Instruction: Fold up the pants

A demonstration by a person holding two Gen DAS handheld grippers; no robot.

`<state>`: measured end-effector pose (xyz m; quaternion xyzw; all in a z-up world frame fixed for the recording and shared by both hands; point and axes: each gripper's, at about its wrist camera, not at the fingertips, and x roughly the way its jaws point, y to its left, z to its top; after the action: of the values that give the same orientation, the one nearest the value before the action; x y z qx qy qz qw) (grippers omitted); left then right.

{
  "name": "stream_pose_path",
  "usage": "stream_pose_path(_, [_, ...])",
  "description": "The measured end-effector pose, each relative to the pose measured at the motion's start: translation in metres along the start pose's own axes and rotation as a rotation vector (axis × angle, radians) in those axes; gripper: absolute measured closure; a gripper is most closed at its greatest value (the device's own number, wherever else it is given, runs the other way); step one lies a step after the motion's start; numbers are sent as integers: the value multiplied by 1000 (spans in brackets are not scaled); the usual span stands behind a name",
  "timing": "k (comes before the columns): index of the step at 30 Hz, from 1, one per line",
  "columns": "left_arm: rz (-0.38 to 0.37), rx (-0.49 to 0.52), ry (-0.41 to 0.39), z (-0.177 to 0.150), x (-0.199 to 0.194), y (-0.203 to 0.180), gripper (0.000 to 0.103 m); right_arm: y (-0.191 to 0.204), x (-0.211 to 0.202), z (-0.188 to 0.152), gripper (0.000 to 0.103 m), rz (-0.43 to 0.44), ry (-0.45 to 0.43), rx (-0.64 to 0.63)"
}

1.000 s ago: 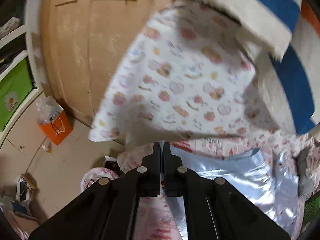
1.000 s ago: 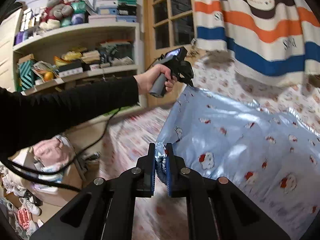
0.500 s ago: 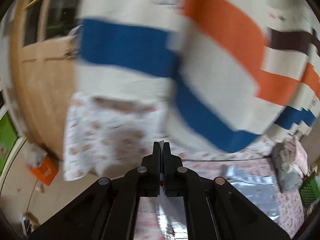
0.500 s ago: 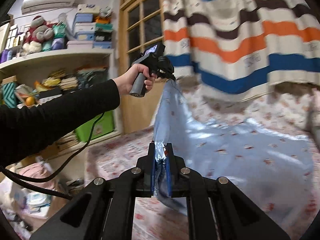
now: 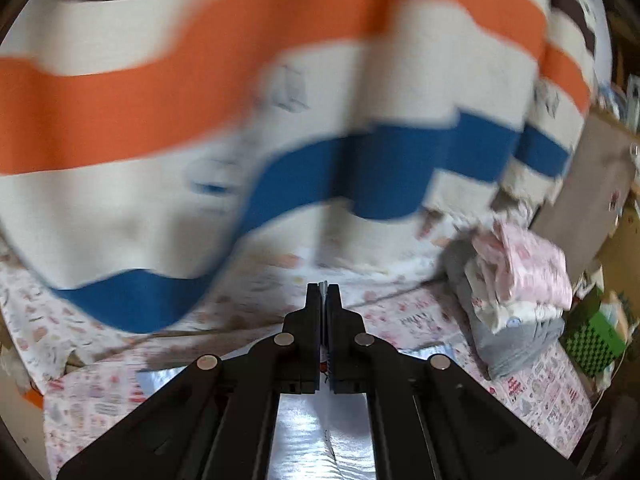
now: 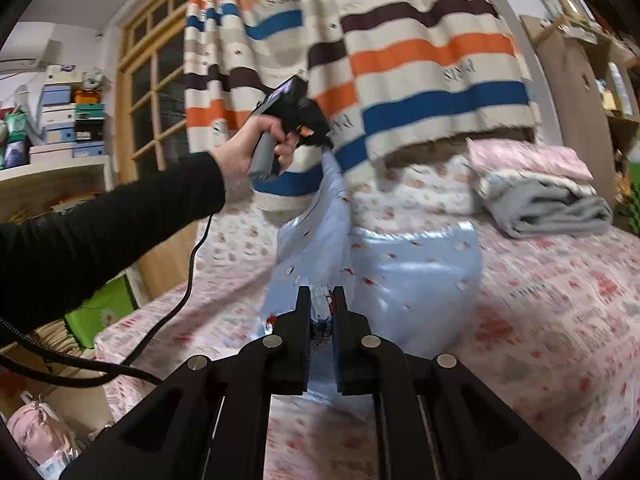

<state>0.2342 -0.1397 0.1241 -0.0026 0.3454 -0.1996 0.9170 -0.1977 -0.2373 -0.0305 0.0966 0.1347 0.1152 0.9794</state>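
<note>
Between the closed jaws of the right tongs [image 6: 321, 308] sits a gathered, elasticated edge of the pants [image 6: 416, 276], a light blue glossy garment printed with small red-and-white figures; this edge is most likely the waistband. The left tongs [image 5: 324, 292] are likewise clamped shut on a thin edge of the same fabric, which runs down between the fingers toward the bottom of the left wrist view. In the right wrist view, the left tongs [image 6: 320, 136] are carried by the person's left hand [image 6: 256, 144] higher than and beyond the right tongs, with the cloth hanging from their tip. The held edge therefore runs as a raised ridge from the near, low grip up to the far, high grip, and the rest of the garment spreads out to the right of that ridge across the bed [image 6: 568, 312]. Judged from this layout, the coming fold turns on carrying the ridge rightward over the spread portion; both grips lie on the same edge, so neither is nearer the free fabric. A stack of folded laundry [image 6: 540, 188] rests on the bed, well apart to the right. Behind it hangs a striped curtain [image 6: 436, 52] bearing repeated printed lettering, which appears mirrored and blurred and cannot be read reliably. No brand or label is visible on the pants.
</note>
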Motion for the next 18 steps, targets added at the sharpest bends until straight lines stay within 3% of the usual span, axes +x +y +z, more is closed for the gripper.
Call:
stream_pose_path(11, [-86,102,98,-22,58,-92,101,-22,-1,-18,94,-44,40,42])
stream_pose_path(18, [-65,191,136,-24,84,-143,101,-22,4,-30,94,-40,72,44])
